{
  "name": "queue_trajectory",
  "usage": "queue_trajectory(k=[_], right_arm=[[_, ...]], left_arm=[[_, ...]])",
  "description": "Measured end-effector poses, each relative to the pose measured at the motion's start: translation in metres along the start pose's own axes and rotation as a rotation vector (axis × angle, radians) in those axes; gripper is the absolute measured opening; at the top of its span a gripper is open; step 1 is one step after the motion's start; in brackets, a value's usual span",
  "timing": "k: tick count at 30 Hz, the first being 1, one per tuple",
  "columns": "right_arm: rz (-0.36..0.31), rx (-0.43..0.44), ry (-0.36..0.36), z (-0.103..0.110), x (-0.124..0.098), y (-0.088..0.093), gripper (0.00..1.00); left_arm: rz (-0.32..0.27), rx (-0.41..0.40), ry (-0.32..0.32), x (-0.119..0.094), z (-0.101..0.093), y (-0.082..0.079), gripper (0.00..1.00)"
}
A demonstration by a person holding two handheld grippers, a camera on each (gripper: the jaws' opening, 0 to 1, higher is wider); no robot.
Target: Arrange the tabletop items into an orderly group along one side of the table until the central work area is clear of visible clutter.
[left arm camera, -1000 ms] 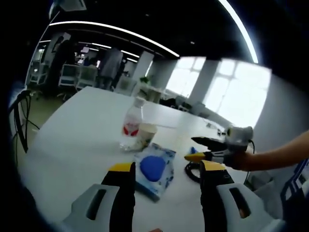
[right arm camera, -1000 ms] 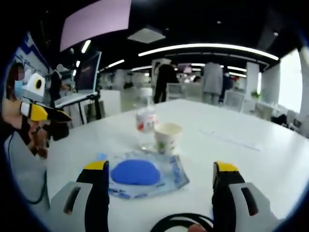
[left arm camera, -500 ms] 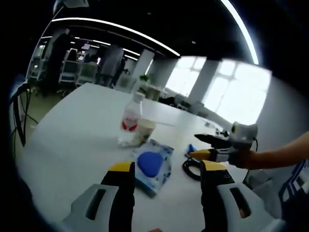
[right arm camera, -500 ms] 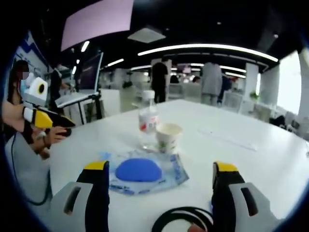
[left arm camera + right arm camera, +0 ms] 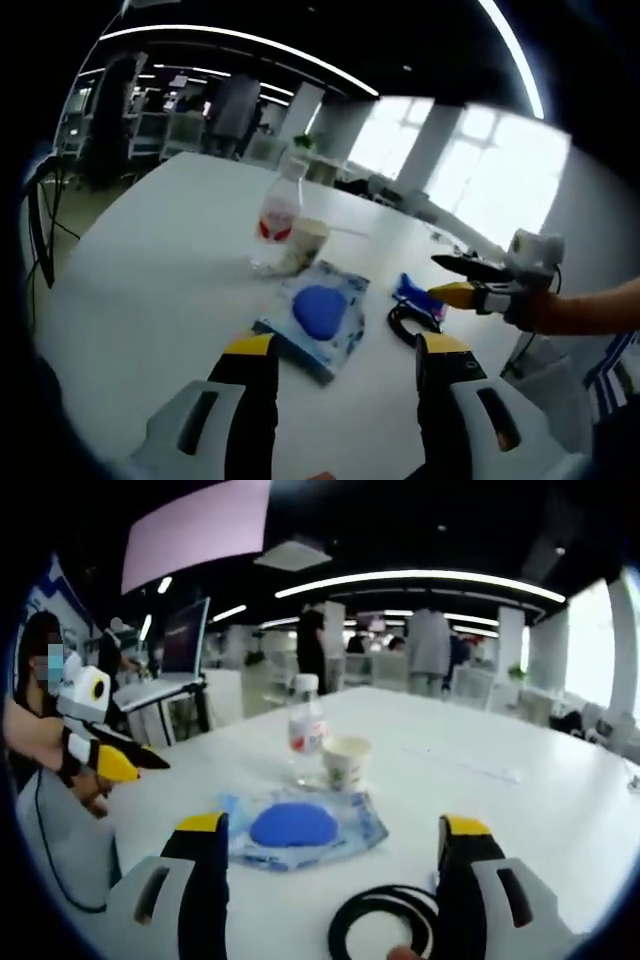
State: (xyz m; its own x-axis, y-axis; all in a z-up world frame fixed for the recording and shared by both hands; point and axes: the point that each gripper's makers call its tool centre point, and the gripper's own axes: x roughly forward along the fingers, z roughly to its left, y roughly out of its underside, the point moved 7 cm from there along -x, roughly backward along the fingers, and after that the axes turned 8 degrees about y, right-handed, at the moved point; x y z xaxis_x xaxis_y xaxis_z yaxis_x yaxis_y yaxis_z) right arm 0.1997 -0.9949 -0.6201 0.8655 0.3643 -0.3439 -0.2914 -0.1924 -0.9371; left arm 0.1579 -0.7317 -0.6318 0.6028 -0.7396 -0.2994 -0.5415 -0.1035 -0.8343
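Observation:
On the white table lie a clear packet with a blue pad, a paper cup, a water bottle with a red label, a coiled black cable and a small blue item. My left gripper hovers open above the table just short of the packet. My right gripper is open over the cable, and it also comes in from the right in the left gripper view. In the right gripper view the left gripper shows at the left edge.
The table stretches far back with bare surface on both sides of the items. People, desks and chairs stand in the office behind. A monitor on a stand is beyond the table's left edge.
Both cameras have pulled back and risen a little; the cable and blue item now show more fully. The items on the table have not moved.

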Motion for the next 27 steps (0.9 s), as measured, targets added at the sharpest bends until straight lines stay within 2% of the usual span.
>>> queue_trajectory(k=[4,8,14,22,27], right_arm=[[0.012,-0.018,-0.016,-0.001,0.006,0.000,0.84],[0.030,-0.012,-0.032,-0.003,0.014,0.001,0.84],[0.019,-0.009,-0.050,-0.009,0.026,-0.008,0.84],[0.029,-0.030,-0.078,-0.024,0.032,-0.010,0.83],[0.028,-0.014,-0.088,-0.035,0.037,-0.009,0.82]], left_arm=[[-0.022,-0.036,-0.020,-0.003,0.003,-0.001,0.54],[-0.010,-0.045,-0.045,-0.003,0.009,0.000,0.55],[-0.009,-0.084,-0.083,0.011,0.017,0.004,0.56],[0.002,-0.105,-0.116,0.023,0.015,0.011,0.56],[0.012,-0.110,-0.143,0.029,0.013,0.014,0.57]])
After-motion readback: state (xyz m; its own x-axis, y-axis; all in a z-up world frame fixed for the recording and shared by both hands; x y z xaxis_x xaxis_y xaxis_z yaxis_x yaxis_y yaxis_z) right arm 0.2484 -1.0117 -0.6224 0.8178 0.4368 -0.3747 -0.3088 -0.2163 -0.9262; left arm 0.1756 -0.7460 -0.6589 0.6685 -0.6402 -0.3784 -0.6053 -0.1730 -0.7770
